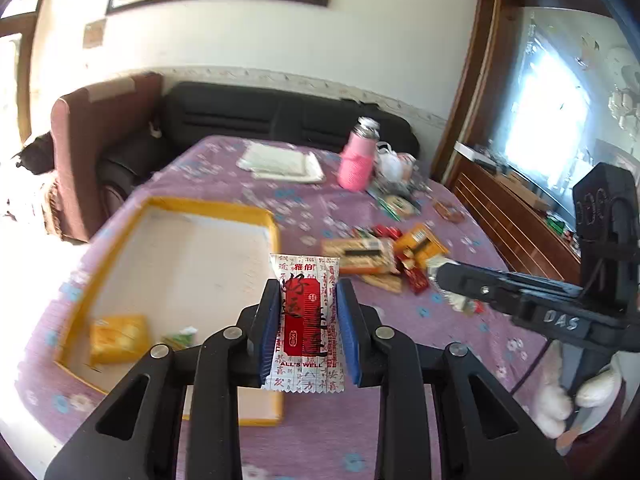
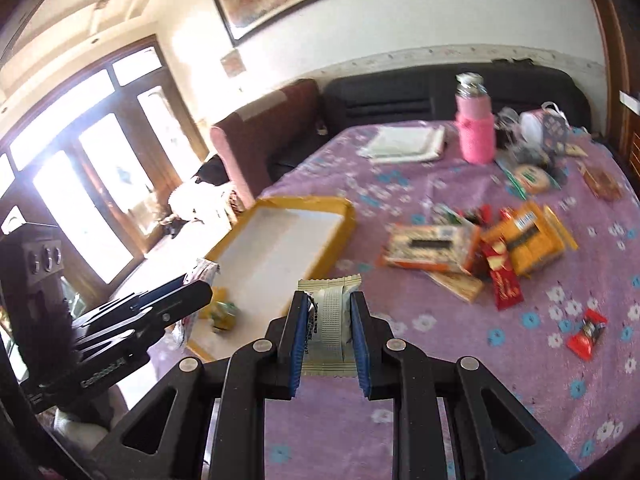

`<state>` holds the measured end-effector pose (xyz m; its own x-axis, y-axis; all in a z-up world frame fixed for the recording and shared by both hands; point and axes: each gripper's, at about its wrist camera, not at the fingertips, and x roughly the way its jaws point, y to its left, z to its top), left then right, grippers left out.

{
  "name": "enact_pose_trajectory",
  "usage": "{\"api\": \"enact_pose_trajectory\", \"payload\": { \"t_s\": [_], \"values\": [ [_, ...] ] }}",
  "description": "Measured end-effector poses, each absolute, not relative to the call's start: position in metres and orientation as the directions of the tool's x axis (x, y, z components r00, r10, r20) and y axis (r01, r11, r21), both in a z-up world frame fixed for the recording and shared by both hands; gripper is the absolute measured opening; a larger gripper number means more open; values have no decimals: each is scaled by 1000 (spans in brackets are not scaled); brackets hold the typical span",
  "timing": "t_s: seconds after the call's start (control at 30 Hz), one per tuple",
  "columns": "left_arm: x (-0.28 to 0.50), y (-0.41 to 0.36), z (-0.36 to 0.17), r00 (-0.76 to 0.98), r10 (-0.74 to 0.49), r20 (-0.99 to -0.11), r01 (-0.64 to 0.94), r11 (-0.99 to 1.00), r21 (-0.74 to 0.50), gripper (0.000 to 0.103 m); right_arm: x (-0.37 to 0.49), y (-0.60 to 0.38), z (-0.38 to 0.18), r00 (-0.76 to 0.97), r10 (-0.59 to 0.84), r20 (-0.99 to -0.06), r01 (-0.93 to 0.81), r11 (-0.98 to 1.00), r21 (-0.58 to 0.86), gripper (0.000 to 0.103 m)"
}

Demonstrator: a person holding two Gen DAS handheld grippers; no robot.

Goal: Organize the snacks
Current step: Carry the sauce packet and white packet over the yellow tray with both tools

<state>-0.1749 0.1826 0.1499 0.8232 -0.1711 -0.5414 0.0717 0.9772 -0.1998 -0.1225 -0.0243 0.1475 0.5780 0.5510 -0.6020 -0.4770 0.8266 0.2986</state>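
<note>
Because both views are smeared by motion, the printing on the heap of snack packs (image 1: 384,256) on the mauve flowered cloth of the counter (image 1: 328,452) cannot be read. The shallow yellow-rimmed box (image 1: 172,204), white inside, is partly covered by the left gripper (image 1: 308,328); a yellow packet (image 1: 118,338) and a small green one (image 1: 180,338) lie in it. Its jaws are clamped on a white and red crinkle-edged packet (image 1: 306,320) held above the box's near corner. The right gripper (image 2: 330,328) pinches a pale cream wrapper (image 2: 332,316) over the cloth beside the box. Only the right view shows a small red sachet (image 2: 587,338) lying apart.
</note>
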Motion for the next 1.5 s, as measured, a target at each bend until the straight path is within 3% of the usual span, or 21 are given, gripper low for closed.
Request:
{"api": "enact_pose_trajectory", "payload": {
  "t_s": [0.5, 1.0, 1.5],
  "values": [
    [-156, 305, 175, 851, 75, -521, -166, 977, -130, 26, -94, 102, 206, 483, 659, -577, -613, 724, 315, 21],
    [-90, 339, 88, 732, 50, -679, -212, 964, -158, 26, -28, 159, 89, 315, 606, -730, -540, 747, 387, 21],
    [-43, 333, 39, 600, 35, -800, -224, 966, -126, 26, -17, 199, 32, 230, 508, -830, -553, 770, 318, 21]
  ]
}}
